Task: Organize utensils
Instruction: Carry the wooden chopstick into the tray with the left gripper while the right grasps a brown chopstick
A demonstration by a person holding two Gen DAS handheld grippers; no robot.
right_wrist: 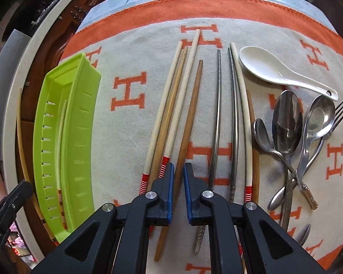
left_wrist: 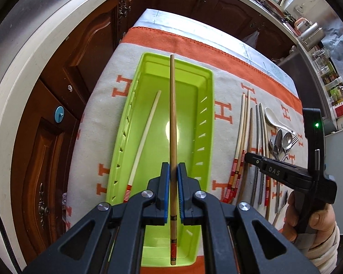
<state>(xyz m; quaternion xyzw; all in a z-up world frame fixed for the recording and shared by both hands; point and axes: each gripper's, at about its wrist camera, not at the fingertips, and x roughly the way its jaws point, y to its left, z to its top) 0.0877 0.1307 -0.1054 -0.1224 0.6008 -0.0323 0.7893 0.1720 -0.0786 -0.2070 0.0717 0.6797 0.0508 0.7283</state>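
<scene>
My left gripper (left_wrist: 173,166) is shut on a bamboo chopstick (left_wrist: 172,102) and holds it lengthwise above the lime-green tray (left_wrist: 211,105). One pale chopstick with a red-striped end (left_wrist: 146,134) lies inside the tray. My right gripper (right_wrist: 178,167) points down at the row of chopsticks on the cloth. Its blue pads close against a dark brown chopstick (right_wrist: 191,114) that still lies on the cloth. The right gripper (left_wrist: 249,156) also shows in the left wrist view, held by a person's hand (left_wrist: 317,223).
Pale red-tipped chopsticks (right_wrist: 162,105), metal chopsticks (right_wrist: 217,114), a white ceramic spoon (right_wrist: 274,70) and a pile of metal spoons and a fork (right_wrist: 288,123) lie on the orange-and-cream cloth (right_wrist: 130,52). Brown cabinet doors (left_wrist: 57,91) stand beyond the table's left edge.
</scene>
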